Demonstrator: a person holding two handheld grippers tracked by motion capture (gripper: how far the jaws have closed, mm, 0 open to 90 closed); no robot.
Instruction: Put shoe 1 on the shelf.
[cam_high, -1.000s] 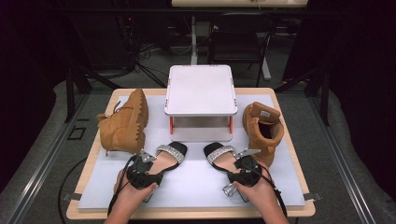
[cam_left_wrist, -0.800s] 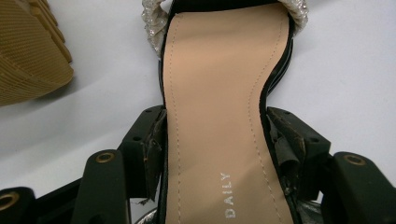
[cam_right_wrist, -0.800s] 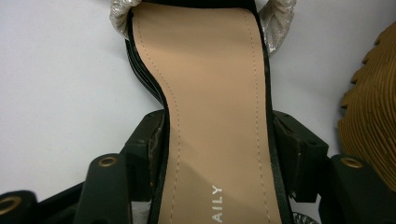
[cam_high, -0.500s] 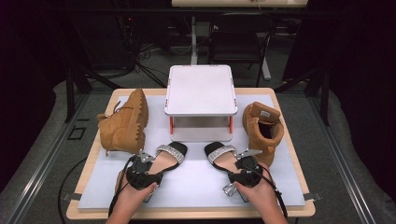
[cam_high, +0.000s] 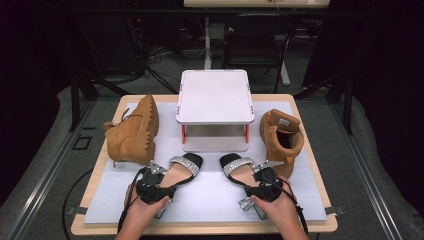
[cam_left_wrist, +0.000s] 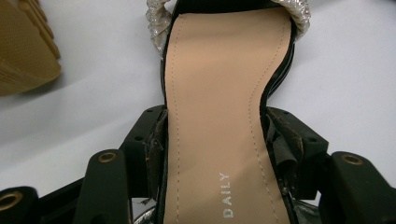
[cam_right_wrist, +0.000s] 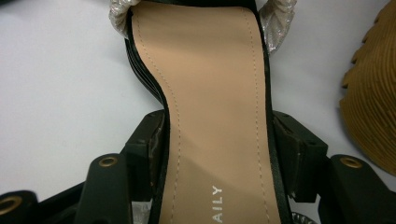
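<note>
Sandals lie near the tabletop's front edge: left gripper (cam_high: 159, 181) pinches the left sandal (cam_left_wrist: 219, 116), right gripper (cam_high: 262, 181) the right sandal (cam_right_wrist: 215, 107). Narrow waists could slip sideways from the pads when lifted.

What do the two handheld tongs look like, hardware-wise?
Both the left tongs and the right tongs are matte black, each topped by a grey three-cornered plate and trailing a black cable. The jaws carry brass-coloured eyelets and worn dark pads. No sleeves visible.

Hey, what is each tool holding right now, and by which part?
Left tool grips the left sandal across its narrow waist; right tool grips the right sandal likewise.
</note>
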